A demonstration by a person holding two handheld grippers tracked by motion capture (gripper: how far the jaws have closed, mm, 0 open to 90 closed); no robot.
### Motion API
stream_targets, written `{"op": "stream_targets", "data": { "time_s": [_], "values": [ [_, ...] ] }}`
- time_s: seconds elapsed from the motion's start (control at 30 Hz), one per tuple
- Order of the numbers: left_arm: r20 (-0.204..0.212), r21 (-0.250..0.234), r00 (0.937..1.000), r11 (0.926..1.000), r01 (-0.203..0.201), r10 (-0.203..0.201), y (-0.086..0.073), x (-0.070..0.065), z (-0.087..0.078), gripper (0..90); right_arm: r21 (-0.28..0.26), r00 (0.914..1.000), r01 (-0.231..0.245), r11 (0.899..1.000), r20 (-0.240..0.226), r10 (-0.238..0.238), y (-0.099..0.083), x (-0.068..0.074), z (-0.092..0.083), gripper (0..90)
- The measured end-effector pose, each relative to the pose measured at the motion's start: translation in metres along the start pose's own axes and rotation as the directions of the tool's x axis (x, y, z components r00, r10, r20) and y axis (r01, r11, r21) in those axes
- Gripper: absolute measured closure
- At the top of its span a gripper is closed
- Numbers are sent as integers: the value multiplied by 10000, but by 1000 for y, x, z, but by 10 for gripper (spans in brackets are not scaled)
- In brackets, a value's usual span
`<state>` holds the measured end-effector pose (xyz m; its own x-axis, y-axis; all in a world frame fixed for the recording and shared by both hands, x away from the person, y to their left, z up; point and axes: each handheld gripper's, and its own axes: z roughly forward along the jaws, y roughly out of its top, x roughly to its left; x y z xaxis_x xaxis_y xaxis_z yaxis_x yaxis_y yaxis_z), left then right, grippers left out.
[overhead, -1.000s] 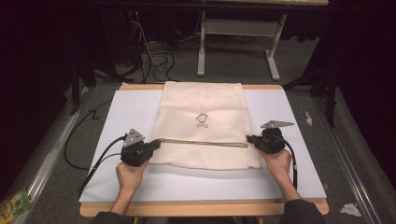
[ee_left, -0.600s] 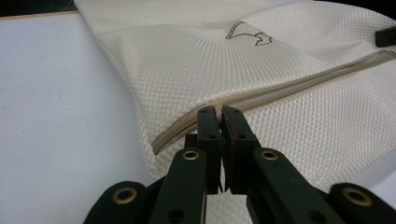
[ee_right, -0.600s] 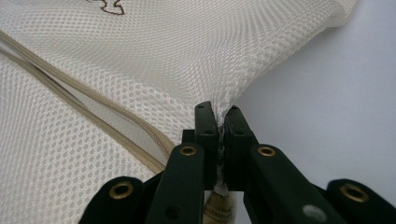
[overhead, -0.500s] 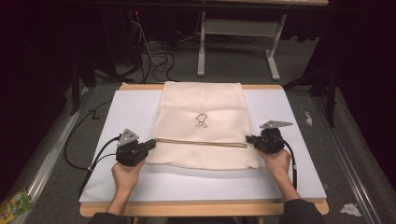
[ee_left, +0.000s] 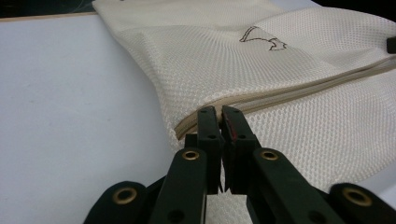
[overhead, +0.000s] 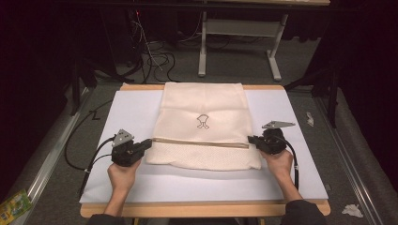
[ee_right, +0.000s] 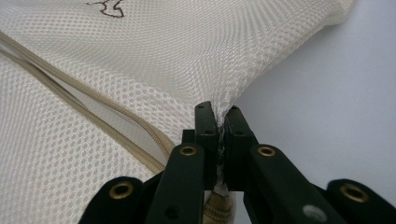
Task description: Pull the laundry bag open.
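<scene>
White sheet (overhead: 141, 108) on wooden table (overhead: 202, 209) | grey carpet (overhead: 225, 65) | dark room

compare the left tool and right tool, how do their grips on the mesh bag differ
The left tool pinches the mesh bag at the zipper's end; the right tool pinches plain mesh at the opposite edge. The left tool's grey plate tilts; the right's lies flatter. Both are shut on the bag.

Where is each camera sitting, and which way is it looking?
High view: above the person's side, looking forward and down on the white table; both forearms, left gripper and right gripper show.
Left gripper view: rides that gripper, facing the mesh bag along its black jaws.
Right gripper view: rides that gripper, facing the bag's other edge.
All share the bag and its zipper.
</scene>
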<state>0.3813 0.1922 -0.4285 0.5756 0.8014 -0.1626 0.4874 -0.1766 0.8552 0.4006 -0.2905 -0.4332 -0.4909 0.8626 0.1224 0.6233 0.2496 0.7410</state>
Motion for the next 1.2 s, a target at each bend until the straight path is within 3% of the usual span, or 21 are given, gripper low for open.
{"op": "stream_targets", "data": {
  "time_s": [0.27, 0.53, 1.03, 1.2],
  "values": [
    [-73, 41, 10000, 10000, -2, 2, -1, 2, -2, 874, -131, 9997, -187, 9997, -186, 184, 0, -2, 1, 883],
    [-36, 79, 10000, 10000, 28, -28, -1, 3, -4, 874, -142, 9997, -240, 9996, -36, 239, 0, -5, -1, 883],
    [-281, 539, 9995, 9984, -152, 168, -1, 5, -6, 875, -218, 9994, -339, 9992, -20, 339, 6, -13, -5, 886],
    [-121, 686, 9999, 9976, -82, 91, -1, 4, -4, 874, -32, 9996, -248, 9997, 106, 249, 4, -12, -3, 885]
  ]
}}
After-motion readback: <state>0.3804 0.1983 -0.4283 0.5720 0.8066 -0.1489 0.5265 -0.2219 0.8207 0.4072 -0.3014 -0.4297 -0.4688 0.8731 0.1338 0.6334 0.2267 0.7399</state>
